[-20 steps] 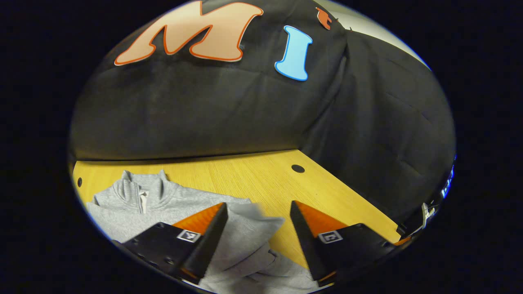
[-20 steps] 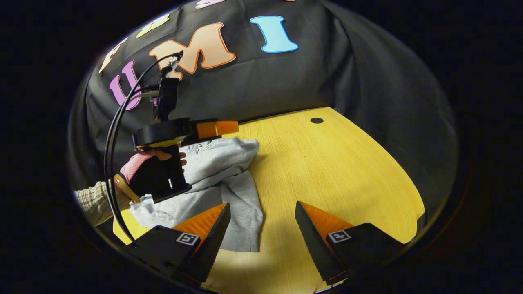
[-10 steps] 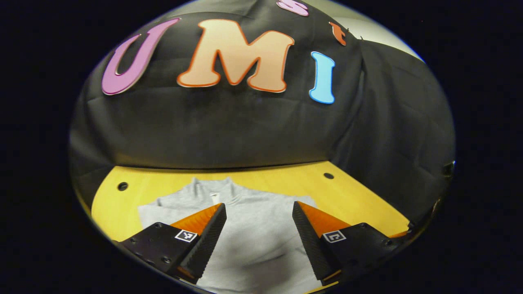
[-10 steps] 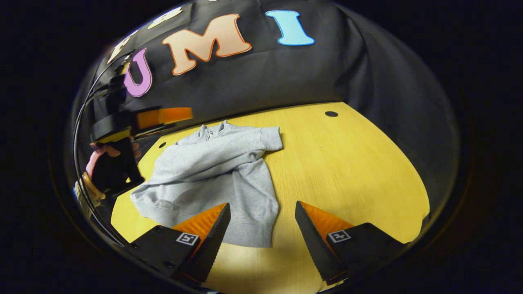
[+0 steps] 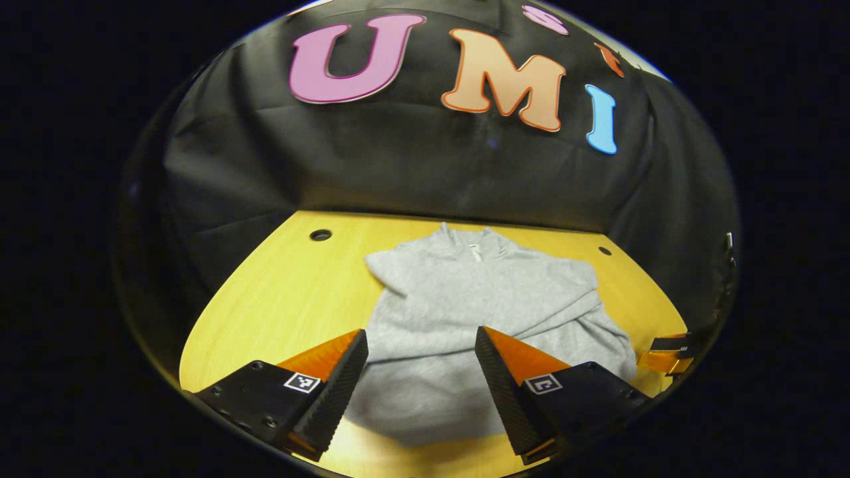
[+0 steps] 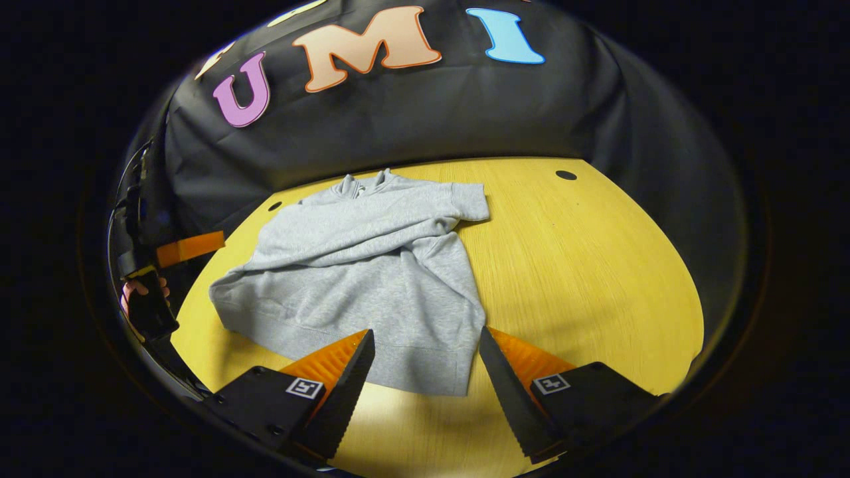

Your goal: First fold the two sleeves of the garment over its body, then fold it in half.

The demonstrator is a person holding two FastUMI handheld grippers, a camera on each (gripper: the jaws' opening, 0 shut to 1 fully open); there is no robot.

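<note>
Left tongs point(image 5: 420, 372): lower centre of the left gripper view, spread wide, holding nothing, raised over the near hem of the garment point(image 5: 465, 312). Right tongs point(image 6: 425, 372): lower centre of the right gripper view, likewise spread wide and empty, poised above the garment's hem at its lower right corner. Garment: one grey sweatshirt with a short zip collar point(image 6: 362, 184), lying flat on the worktop point(image 6: 584, 265), collar toward the booth's wall at the top of the frame; both sleeves folded across the body, one cuff point(image 6: 470, 201) reaching the upper right edge of the body in the right gripper view. Worktop: yellow wood grain, with small round holes point(image 6: 566, 175) near the far edge. Left tongs also visible at the far left of the right gripper view, held by a hand point(image 6: 136, 292).
</note>
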